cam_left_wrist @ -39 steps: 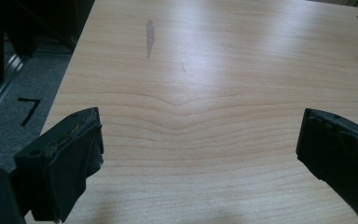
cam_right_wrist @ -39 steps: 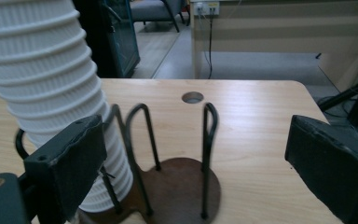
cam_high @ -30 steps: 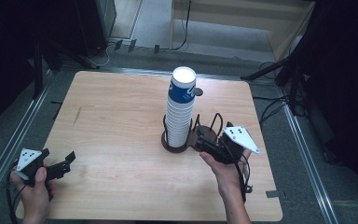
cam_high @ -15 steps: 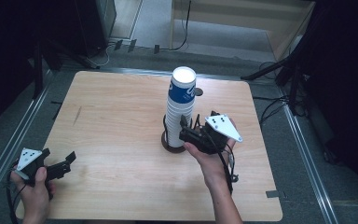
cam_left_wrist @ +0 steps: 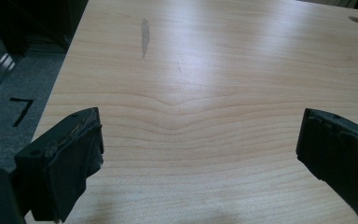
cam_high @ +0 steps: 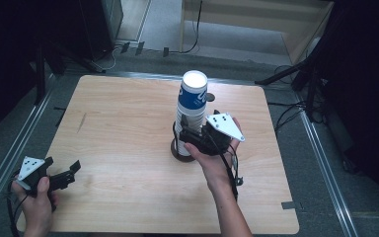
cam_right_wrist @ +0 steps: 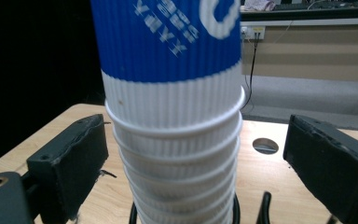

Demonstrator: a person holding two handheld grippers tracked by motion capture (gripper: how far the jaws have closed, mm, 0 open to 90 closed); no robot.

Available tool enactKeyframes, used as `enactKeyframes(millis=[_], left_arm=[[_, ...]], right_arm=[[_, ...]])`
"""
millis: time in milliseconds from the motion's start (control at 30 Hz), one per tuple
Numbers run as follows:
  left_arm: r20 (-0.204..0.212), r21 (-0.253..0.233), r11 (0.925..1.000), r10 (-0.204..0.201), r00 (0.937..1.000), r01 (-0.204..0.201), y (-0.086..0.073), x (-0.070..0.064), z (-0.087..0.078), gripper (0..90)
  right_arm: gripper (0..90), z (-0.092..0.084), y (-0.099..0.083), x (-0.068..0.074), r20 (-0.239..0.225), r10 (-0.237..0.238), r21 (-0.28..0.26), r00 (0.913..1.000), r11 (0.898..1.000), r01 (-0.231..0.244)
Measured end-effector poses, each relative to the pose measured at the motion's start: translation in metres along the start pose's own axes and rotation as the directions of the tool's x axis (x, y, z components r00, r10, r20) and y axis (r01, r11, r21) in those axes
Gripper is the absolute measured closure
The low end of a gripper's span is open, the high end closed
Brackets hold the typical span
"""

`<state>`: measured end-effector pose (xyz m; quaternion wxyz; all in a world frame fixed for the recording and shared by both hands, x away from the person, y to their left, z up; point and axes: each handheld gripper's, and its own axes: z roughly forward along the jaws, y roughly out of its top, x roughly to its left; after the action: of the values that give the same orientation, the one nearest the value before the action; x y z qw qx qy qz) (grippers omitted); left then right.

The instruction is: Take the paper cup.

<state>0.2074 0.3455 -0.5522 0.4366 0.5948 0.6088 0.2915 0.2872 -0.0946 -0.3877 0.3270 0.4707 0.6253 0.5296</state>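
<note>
Right tool point(cam_high: 186, 139) now nearer, wide around upright cup stack point(cam_high: 189, 116), mouths down, untouched.

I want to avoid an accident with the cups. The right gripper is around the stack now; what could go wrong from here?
1. The stack of cups is tall on a small black holder. A sideways push from the right gripper might tip it.
2. Its jaws are open beside nested rims, so closing there might lift several cups, not one.
3. A hard squeeze might dent the paper cup.
</note>
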Motion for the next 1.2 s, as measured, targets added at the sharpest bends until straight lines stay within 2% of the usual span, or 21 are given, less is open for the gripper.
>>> enactKeyframes(millis=[300, 333, 367, 867, 967, 1000, 1200], left_arm=[[0.005, -0.009, 1.0000, 0.003, 1.0000, -0.002, 0.000, 0.000, 0.000, 3.6], [-0.017, -0.012, 0.9999, 0.008, 0.9998, -0.008, 0.000, -0.002, 0.000, 13.7], [-0.017, -0.012, 0.9999, 0.008, 0.9998, -0.008, 0.000, -0.002, 0.000, 14.6], [-0.021, -0.010, 0.9999, 0.012, 0.9997, -0.012, 0.000, -0.003, 0.000, 8.6], [-0.004, -0.006, 0.9999, 0.011, 0.9999, -0.011, 0.000, -0.002, 0.000, 2.3], [-0.011, -0.002, 0.9999, 0.012, 0.9999, -0.012, 0.000, -0.002, 0.000, 1.9], [-0.012, -0.003, 0.9999, 0.013, 0.9998, -0.013, 0.000, -0.002, 0.000, 1.9]], right_arm=[[6.2, 0.010, 0.010, 0.010, 0.002, -0.004, -0.019, 1.0000, 1.000, 0.004], [6.2, 0.012, 0.011, 0.011, 0.002, 0.005, -0.025, 1.0000, 1.000, -0.004], [6.2, 0.012, 0.011, 0.011, 0.002, 0.005, -0.025, 1.0000, 1.000, -0.004], [8.6, 0.030, 0.021, 0.016, 0.050, 0.017, -0.041, 0.9986, 0.999, -0.015], [9.0, 0.032, 0.021, 0.017, 0.057, 0.015, -0.041, 0.9983, 0.999, -0.013], [10.0, 0.034, 0.021, 0.017, 0.061, 0.017, -0.044, 0.9980, 0.999, -0.015], [13.3, 0.035, 0.020, 0.018, 0.056, 0.012, -0.049, 0.9984, 0.999, -0.009]])
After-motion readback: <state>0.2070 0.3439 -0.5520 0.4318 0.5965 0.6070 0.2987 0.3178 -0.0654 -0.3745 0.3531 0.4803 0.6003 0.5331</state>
